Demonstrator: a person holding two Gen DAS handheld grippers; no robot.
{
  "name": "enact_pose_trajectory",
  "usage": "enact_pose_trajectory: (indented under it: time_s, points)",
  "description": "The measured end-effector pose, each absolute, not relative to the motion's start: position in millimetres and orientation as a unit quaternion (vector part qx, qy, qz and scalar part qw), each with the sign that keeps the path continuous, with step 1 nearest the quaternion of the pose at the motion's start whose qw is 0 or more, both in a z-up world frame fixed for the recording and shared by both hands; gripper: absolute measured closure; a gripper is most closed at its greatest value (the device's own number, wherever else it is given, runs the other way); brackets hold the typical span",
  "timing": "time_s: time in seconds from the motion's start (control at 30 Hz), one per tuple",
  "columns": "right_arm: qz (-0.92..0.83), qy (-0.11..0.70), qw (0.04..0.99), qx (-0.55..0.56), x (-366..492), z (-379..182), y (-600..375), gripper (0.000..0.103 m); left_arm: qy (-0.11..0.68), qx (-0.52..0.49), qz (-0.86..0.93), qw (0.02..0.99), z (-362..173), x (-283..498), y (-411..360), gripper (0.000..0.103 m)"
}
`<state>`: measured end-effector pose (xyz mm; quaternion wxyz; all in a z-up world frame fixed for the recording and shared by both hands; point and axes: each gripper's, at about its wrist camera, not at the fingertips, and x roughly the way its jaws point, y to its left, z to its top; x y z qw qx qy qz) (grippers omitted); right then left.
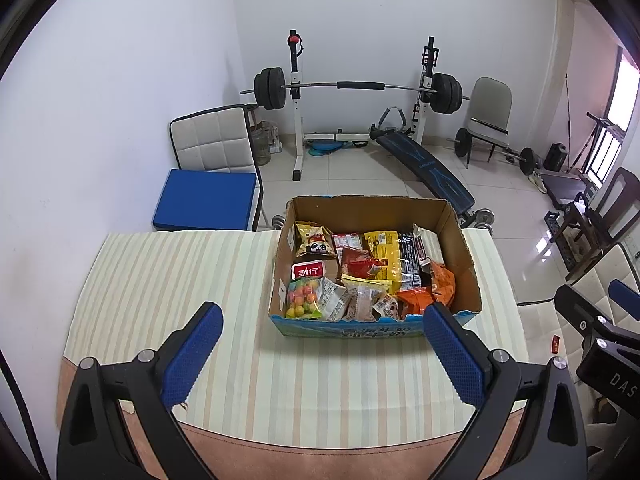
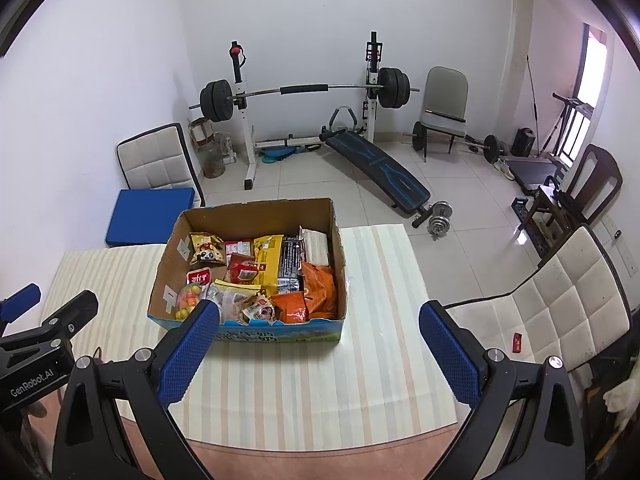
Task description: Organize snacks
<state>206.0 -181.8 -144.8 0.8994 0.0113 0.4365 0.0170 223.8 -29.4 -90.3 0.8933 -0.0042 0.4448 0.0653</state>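
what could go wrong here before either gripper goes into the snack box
The packets in the cardboard box overlap, so closing on the candy bag may drag its neighbours along. The box sits near the table's far edge; a push could slide it off. Both open grippers, left and right, might collide reaching together.

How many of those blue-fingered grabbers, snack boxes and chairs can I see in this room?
Grabbers: 2 (left gripper, right gripper, both open)
Snack boxes: 1 (cardboard box)
Chairs: 4 (white chair with blue cushion, grey chair, dark wooden chair, white chair beside the table)
Total: 7
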Motion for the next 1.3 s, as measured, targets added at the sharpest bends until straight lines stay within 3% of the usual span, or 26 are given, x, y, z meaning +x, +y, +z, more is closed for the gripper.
enact_pose_trajectory:
  time_s: [1.3]
  points:
    - [0.012,0.428,0.904,0.007,189.6,-126.7,-188.9,0.001,0.44,-0.004,0.055,0.896,-82.8,216.2,-40.0,0.0]
